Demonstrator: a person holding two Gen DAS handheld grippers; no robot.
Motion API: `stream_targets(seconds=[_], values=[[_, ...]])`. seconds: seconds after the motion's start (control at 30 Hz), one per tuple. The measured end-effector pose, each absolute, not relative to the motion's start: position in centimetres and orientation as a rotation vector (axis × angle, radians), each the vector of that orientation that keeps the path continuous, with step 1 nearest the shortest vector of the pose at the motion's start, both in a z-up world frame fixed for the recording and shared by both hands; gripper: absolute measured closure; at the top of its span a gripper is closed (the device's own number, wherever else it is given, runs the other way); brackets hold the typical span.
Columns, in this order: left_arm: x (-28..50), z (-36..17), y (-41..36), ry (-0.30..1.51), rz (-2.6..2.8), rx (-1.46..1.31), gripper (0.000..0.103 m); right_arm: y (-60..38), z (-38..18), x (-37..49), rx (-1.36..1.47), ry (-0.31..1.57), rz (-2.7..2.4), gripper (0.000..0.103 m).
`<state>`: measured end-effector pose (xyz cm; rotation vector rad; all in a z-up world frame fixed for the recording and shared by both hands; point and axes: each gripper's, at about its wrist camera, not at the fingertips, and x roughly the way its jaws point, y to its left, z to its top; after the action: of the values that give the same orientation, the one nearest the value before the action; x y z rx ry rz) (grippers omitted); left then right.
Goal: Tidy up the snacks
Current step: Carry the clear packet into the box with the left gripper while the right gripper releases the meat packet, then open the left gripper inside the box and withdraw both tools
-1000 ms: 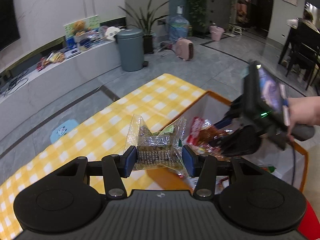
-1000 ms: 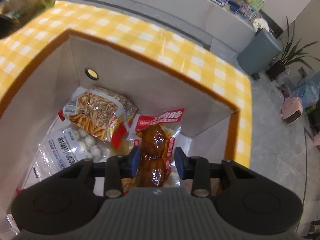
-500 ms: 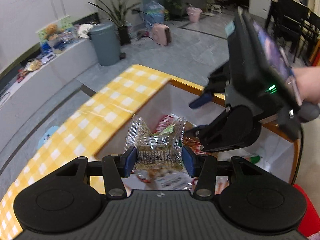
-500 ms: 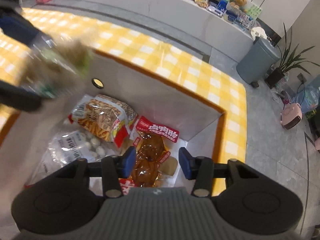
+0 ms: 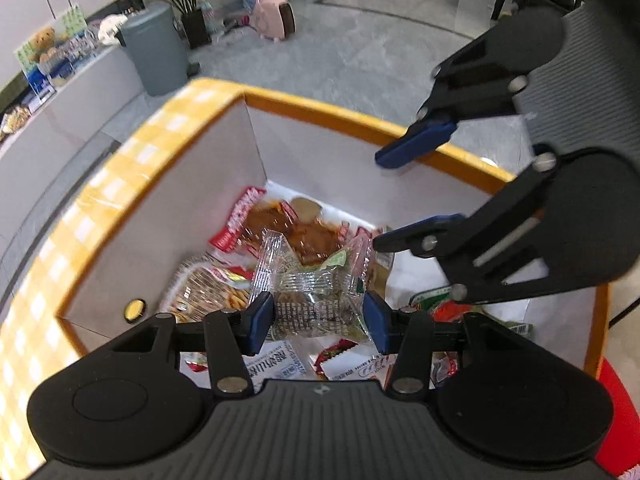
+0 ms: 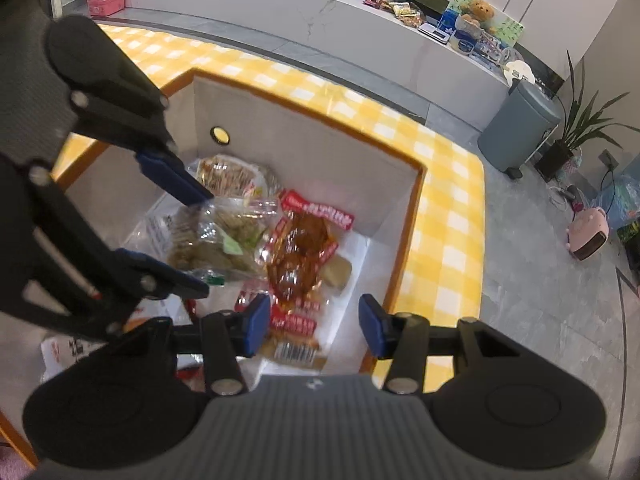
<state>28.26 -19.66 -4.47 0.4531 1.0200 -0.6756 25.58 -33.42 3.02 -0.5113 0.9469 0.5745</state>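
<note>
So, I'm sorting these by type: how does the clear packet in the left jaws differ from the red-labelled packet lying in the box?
The clear packet has see-through film showing brownish-green pieces; the red-labelled packet has red printed ends around a glossy brown piece. The clear packet is gripped by the left gripper above the box; the red-labelled packet lies loose on the box floor, below the open right gripper. Both are sealed plastic snack packs.

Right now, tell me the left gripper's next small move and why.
Probably part the fingers and let go. The left gripper pinches the clear crinkly snack packet over the open white box with the orange rim, above the snacks already inside, among them the red packet of brown braised meat. The right gripper is open, holding nothing.
</note>
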Motion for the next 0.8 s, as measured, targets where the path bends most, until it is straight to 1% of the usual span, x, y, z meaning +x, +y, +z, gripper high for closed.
stream_targets(seconds=[0.2, 0.23, 0.27, 0.33, 0.53, 0.6, 0.67, 0.8], values=[[28.9, -6.4, -20.3, 1.082, -0.639, 0.482, 0.046, -33.6, 3.0, 25.0, -0.496, 0.937, 0.579, 0.054], [28.9, -6.6, -20.4, 1.093, -0.642, 0.488, 0.044, -33.7, 3.0, 24.9, -0.491, 0.937, 0.581, 0.054], [28.9, -6.7, -20.4, 1.094, -0.647, 0.495, 0.039, -33.7, 3.0, 25.2, -0.486, 0.938, 0.58, 0.054], [28.8, -6.6, -20.5, 1.081, -0.646, 0.513, 0.036, -33.9, 3.0, 25.0, -0.484, 0.939, 0.581, 0.054], [28.1, -6.0, -20.2, 1.071, -0.638, 0.551, 0.029, -33.9, 3.0, 25.0, -0.49, 0.943, 0.575, 0.054], [27.6, -5.3, -20.0, 1.048, -0.64, 0.551, 0.029, -33.9, 3.1, 24.9, -0.486, 0.947, 0.572, 0.052], [27.0, -4.3, -19.6, 1.022, -0.645, 0.547, 0.028, -33.8, 3.4, 24.8, -0.476, 0.953, 0.576, 0.046], [25.0, -1.7, -18.2, 0.948, -0.635, 0.541, 0.028, -33.6, 5.0, 24.0, -0.45, 0.938, 0.558, 0.038]])
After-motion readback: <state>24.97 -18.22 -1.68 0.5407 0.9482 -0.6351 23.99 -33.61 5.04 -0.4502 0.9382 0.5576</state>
